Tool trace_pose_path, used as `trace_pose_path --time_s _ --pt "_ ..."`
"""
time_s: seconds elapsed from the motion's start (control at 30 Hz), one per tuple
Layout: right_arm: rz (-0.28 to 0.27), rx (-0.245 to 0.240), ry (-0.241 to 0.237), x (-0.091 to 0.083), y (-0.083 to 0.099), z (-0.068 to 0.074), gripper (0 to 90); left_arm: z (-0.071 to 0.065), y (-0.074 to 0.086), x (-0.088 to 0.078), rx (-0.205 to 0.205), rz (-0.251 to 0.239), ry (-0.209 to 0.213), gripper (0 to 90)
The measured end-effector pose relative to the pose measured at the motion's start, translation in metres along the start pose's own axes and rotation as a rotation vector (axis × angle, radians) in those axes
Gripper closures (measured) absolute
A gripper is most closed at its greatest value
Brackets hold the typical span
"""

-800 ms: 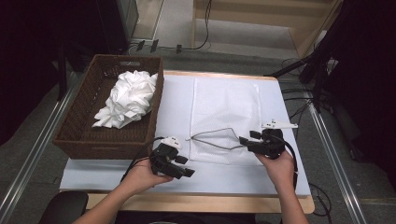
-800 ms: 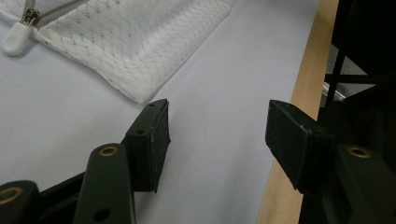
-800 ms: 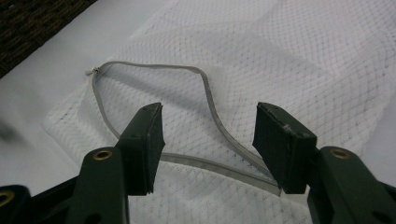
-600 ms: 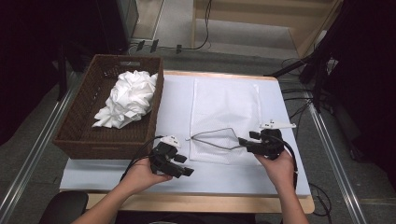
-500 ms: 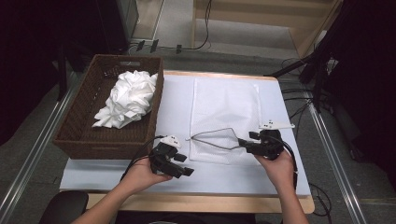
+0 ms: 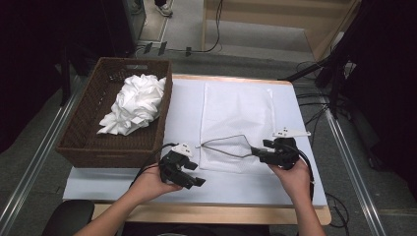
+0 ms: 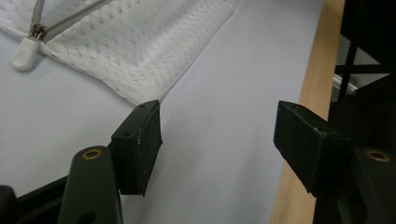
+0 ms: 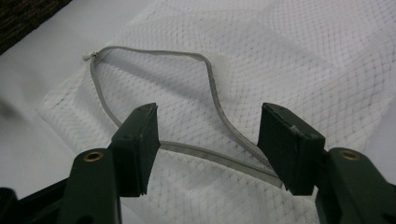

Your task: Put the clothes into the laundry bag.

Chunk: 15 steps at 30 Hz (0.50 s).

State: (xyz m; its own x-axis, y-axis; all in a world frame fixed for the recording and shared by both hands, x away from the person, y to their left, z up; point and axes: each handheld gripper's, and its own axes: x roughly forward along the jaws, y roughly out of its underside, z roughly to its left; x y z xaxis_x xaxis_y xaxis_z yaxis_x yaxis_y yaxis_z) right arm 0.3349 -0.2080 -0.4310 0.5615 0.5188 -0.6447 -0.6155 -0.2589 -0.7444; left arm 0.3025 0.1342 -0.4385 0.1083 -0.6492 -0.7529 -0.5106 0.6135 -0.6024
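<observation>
Nothing has shifted since earlier: our left gripper (image 6: pixel 183 169) hovers with jaws spread beside the mesh bag's (image 6: pixel 238 123) near corner on the desk (image 6: pixel 295 189), our right gripper (image 6: pixel 273 153), jaws spread, faces its gaping zipper (image 8: pixel 159 93)

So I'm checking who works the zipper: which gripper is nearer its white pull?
Left. The left gripper sits just beside the zipper pull at the mesh bag's corner; the right gripper is at the zipper's opposite end.

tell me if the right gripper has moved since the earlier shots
No. In the high view the right gripper sits at the same spot by the mesh bag's zipper opening, as before.
</observation>
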Motion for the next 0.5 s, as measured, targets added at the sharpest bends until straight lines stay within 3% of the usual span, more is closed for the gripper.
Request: trace_pose_path --time_s 0.5 --pt "-0.002 -0.002 -0.001 0.0002 0.0003 -0.0002 38.8 0.0018 0.0007 0.0001 -0.003 0.007 0.008 33.1"
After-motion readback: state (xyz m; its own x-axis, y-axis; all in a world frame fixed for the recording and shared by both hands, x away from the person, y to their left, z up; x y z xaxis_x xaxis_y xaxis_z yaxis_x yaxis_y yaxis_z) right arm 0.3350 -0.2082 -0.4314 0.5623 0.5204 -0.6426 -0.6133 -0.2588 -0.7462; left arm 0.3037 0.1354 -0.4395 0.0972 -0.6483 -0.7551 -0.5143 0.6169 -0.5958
